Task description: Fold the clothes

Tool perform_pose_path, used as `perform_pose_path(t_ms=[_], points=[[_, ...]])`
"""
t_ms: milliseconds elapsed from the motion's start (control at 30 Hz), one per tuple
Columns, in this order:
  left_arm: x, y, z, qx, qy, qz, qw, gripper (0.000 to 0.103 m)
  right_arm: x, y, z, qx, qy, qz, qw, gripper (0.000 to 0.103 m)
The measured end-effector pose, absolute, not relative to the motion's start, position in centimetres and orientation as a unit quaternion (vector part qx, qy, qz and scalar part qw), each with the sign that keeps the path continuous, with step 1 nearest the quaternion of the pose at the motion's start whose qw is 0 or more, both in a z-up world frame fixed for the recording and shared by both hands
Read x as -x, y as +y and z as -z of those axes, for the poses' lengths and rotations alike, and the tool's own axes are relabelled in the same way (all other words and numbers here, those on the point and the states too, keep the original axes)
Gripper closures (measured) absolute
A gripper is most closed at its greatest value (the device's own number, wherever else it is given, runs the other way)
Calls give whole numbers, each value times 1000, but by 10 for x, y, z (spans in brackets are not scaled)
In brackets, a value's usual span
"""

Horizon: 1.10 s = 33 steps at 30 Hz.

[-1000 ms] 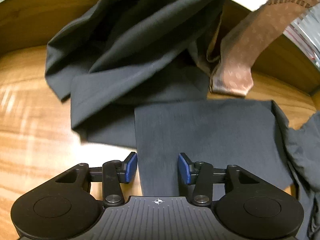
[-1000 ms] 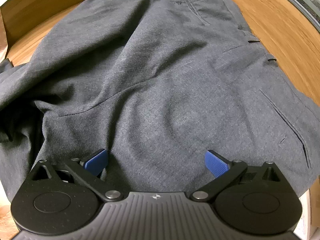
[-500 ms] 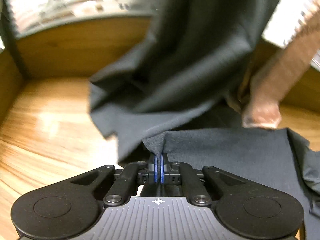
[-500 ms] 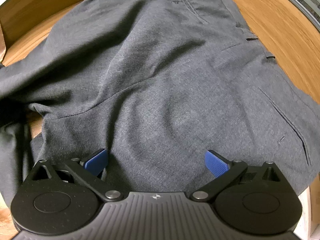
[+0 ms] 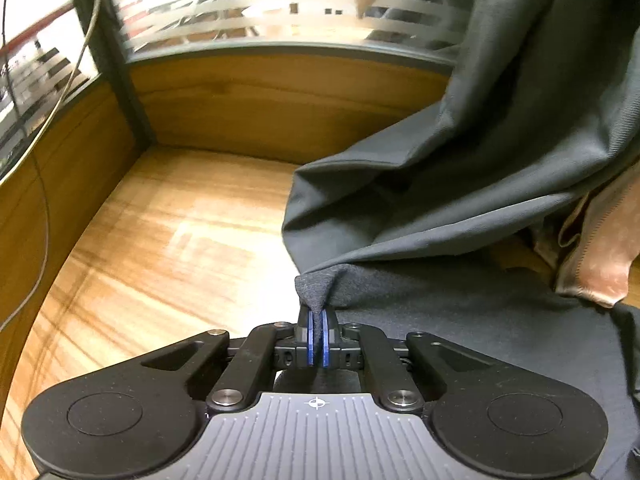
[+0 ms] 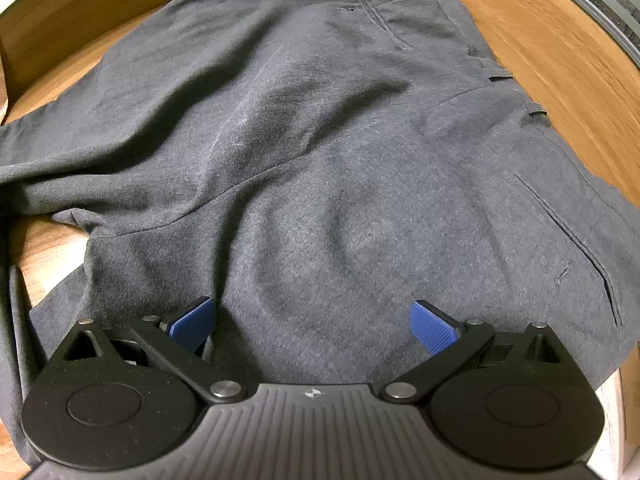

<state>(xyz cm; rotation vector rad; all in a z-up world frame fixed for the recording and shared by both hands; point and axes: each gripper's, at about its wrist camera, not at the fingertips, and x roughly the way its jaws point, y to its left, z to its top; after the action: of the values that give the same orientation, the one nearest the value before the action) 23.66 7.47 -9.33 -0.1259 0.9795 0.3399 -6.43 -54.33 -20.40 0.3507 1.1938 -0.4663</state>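
1. Left wrist view: the left gripper (image 5: 318, 334) had just snapped its jaws together on a corner of the grey trousers (image 5: 460, 304). A second before, they stood spread over flat cloth. Now the corner was pinched and peaked up off the wooden table (image 5: 160, 248), so I'd guess the fold-over was starting.
2. Just past the claw and to its right, darker fabric (image 5: 460, 184) hung down.
3. The right gripper (image 6: 312, 320) was spread wide, gripping nothing, with the trousers' seat lying wrinkled ahead, pockets and belt loops showing.
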Motion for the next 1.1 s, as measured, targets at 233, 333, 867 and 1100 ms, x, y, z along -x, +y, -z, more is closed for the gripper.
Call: perform_pose_path(t_ms=[233,333,867,1100], points=[[-229,89,90,93,475,-152,862,97,60,-536,201,-129,564,218,786,0],[-226,97,86,100,469,-145,865,97,55,-523,197,-66,570,233,785,1],[-221,156,90,89,476,-104,869,93,74,-422,104,-14,518,209,829,1],[-188,170,98,118,500,-48,857,76,99,-411,116,-48,539,218,812,1]])
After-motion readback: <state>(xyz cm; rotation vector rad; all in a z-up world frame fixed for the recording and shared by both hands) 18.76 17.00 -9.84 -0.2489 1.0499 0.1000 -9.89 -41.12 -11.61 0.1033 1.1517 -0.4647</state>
